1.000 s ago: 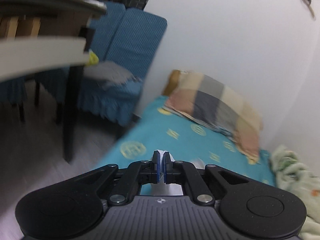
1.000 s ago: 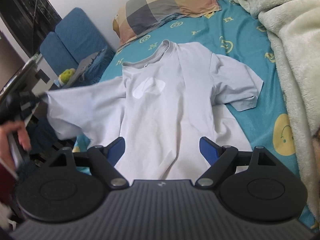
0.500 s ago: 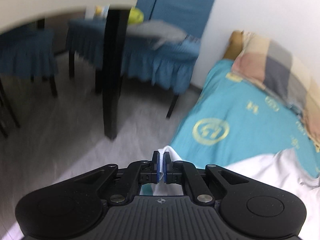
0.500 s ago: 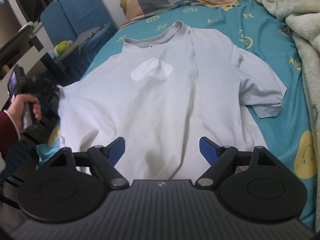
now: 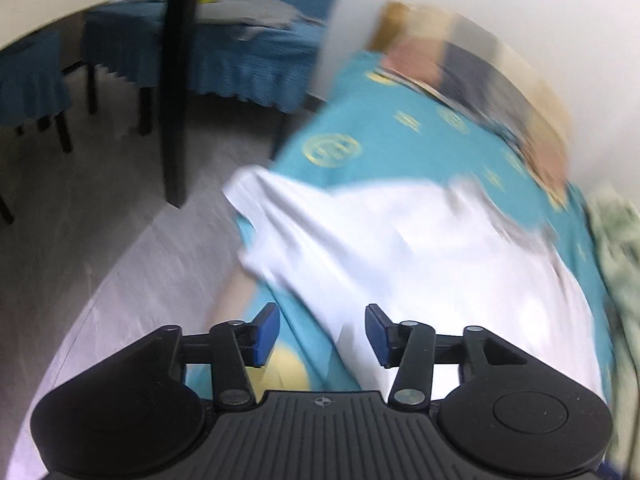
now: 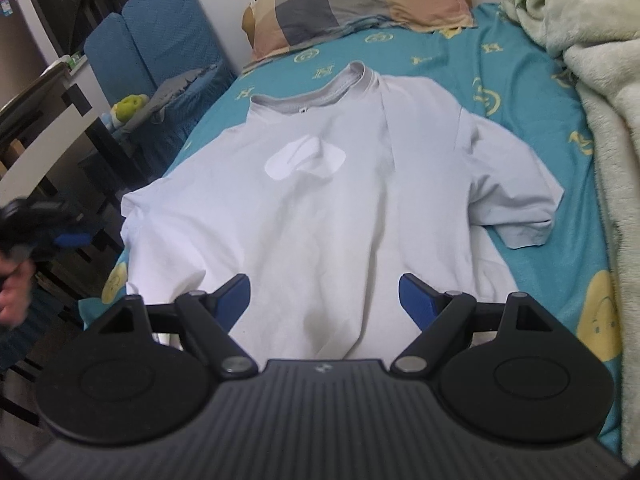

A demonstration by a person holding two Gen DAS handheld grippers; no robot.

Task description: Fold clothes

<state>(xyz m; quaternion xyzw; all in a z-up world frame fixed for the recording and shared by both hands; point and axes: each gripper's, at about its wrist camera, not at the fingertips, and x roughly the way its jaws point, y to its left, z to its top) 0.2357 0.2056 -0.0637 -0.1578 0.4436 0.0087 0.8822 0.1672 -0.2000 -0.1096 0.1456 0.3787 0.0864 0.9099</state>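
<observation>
A white T-shirt (image 6: 320,220) lies flat and face up on the teal bed sheet (image 6: 520,80), collar toward the pillow. Its left sleeve (image 5: 272,200) hangs over the bed's left edge, blurred in the left wrist view. My left gripper (image 5: 322,332) hovers over that edge with its jaws opening. The shirt's edge lies below the gap and the pads press on nothing. It also shows as a dark shape (image 6: 48,228) at the bed's left side, held by a hand (image 6: 12,300). My right gripper (image 6: 326,300) stands open above the shirt's hem, holding nothing.
A checked pillow (image 6: 360,4) sits at the head of the bed against the white wall. A fluffy pale blanket (image 6: 592,60) is heaped along the right side. Blue covered chairs (image 6: 160,48) and a table with a black leg (image 5: 176,100) stand left of the bed.
My left gripper, earlier shut on the shirt's left sleeve, has let it go and swung down toward the bed. The sleeve has dropped at the bed's left edge. The right gripper stayed open.
</observation>
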